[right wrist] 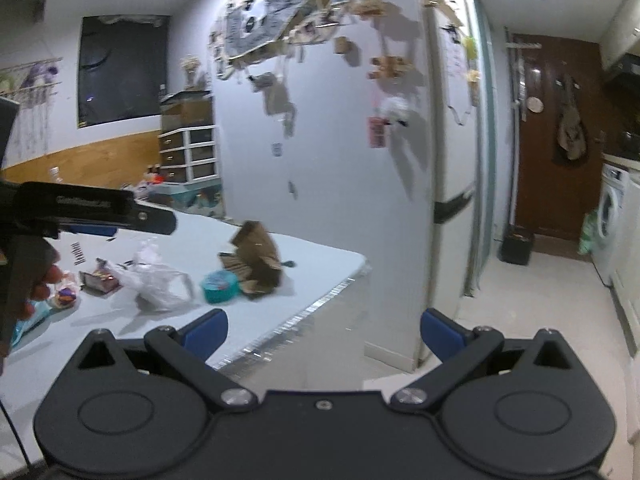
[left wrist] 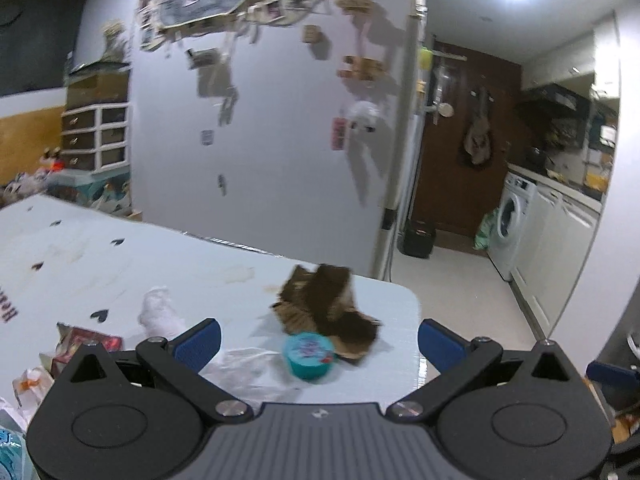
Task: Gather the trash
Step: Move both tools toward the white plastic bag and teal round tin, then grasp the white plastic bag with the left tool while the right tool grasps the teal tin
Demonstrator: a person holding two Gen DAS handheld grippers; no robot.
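- Left wrist view: the left gripper fills the bottom of the frame with its blue pads spread wide and nothing between them. The spread looks meant to take the teal round tub, which sits low centre just ahead of the pads.
- Touching the tub from behind, a crumpled brown paper bag lies near the rounded corner of the worktop. A clear plastic wrapper spreads under and left of the tub and could get caught in a grasp.
- A white crumpled tissue and a red snack packet lie at lower left, clear of the approach.
- Right wrist view: the right gripper is also splayed and empty, hanging off the worktop's edge over the floor, seemingly waiting.
- The trash sits left of centre there; the left gripper and a hand cross the left edge.
- A white fridge stands behind.
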